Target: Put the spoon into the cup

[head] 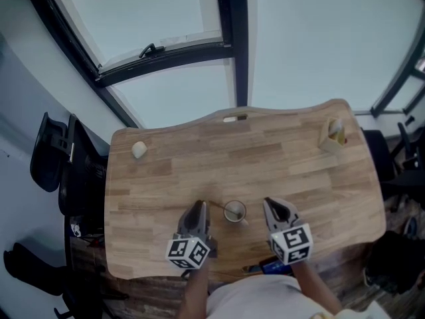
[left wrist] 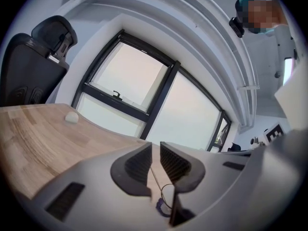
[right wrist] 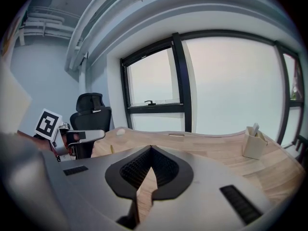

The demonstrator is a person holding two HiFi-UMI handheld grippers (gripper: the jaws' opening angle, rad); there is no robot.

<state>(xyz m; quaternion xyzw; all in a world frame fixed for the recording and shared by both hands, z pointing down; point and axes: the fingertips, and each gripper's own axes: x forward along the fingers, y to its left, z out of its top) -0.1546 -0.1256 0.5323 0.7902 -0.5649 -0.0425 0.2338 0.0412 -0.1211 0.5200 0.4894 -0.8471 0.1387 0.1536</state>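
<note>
A small round cup (head: 234, 211) stands near the wooden table's (head: 265, 165) front edge. The spoon's thin handle (head: 216, 206) sticks out of the cup to the left, its bowl hidden inside. My left gripper (head: 197, 207) hovers just left of the cup, over the handle's end. Its jaws stand a narrow gap apart and hold nothing. Through that gap in the left gripper view (left wrist: 155, 147) I see the handle (left wrist: 156, 177) and the cup's rim (left wrist: 167, 195) below. My right gripper (head: 275, 205) is right of the cup, tips touching (right wrist: 151, 148), empty.
A small white lump (head: 139, 149) lies at the table's far left. A beige holder (head: 333, 136) stands at the far right corner. A black chair (head: 56, 158) is left of the table. Dark window frames (head: 236, 38) run behind it. A blue object (head: 269, 266) sits by the front edge.
</note>
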